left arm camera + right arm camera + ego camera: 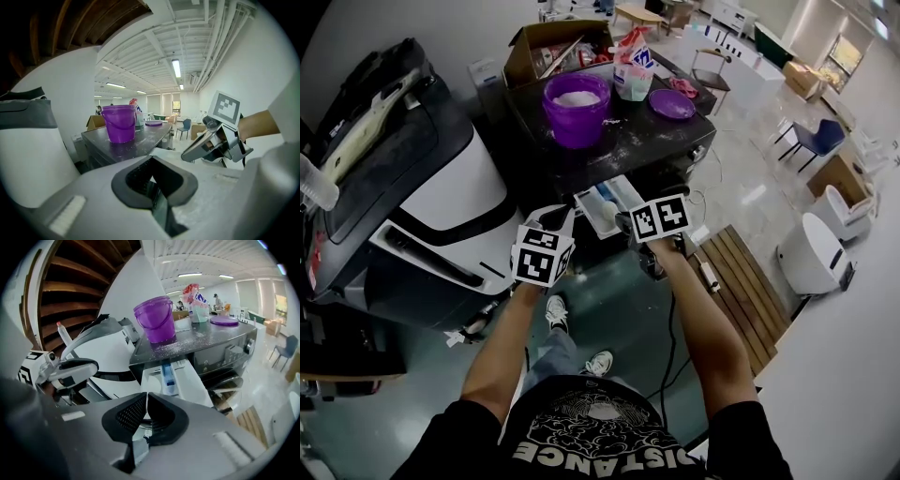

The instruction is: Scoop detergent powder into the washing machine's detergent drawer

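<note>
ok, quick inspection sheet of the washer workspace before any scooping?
Surface: dark washing machine top, dusted with white specks.
Job's things: purple plastic bucket of white powder, open; white detergent drawer pulled out; scoop, nothing seen.
Clutter: round purple lid, red-and-white detergent bag, open cardboard box.
Grippers: left tongs shut, empty; right tongs shut, empty.
Cables: black cable hanging below the right arm.
Surroundings: white-and-black machine at left; wooden pallet, blue chair at right.
</note>
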Action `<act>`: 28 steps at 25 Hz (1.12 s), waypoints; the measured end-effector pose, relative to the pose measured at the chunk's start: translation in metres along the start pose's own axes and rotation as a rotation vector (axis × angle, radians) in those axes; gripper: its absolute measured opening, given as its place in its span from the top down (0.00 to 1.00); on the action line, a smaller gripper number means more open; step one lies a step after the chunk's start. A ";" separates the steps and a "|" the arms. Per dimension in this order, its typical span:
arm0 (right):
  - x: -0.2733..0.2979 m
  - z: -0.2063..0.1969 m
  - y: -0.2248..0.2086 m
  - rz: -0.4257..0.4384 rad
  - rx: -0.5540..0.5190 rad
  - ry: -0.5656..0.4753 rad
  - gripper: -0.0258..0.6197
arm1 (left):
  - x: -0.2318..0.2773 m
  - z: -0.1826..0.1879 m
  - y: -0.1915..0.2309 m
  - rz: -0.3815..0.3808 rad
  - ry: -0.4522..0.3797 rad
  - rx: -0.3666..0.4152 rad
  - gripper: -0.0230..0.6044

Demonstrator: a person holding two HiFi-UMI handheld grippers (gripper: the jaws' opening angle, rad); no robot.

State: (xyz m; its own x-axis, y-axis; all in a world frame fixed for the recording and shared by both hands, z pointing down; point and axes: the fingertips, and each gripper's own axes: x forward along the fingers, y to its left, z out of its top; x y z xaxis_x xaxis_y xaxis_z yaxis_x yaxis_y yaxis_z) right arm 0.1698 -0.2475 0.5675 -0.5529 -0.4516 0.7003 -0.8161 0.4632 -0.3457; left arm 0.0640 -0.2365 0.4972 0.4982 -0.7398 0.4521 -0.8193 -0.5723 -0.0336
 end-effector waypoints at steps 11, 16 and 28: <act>0.003 -0.003 0.002 -0.087 -0.243 0.065 0.91 | 0.001 -0.005 -0.001 -0.002 0.009 0.000 0.96; 0.005 -0.003 0.005 -0.113 -0.370 0.084 0.91 | -0.001 -0.004 0.002 0.006 0.006 -0.004 0.96; 0.014 -0.008 0.012 -0.166 -0.645 0.146 0.91 | -0.009 -0.008 0.012 0.028 0.004 -0.017 0.96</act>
State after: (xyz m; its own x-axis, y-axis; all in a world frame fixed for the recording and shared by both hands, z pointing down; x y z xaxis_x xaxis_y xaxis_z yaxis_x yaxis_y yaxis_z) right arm 0.1540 -0.2422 0.5779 -0.3635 -0.4695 0.8047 -0.5993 0.7791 0.1839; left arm 0.0472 -0.2340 0.4996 0.4740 -0.7537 0.4552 -0.8376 -0.5455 -0.0309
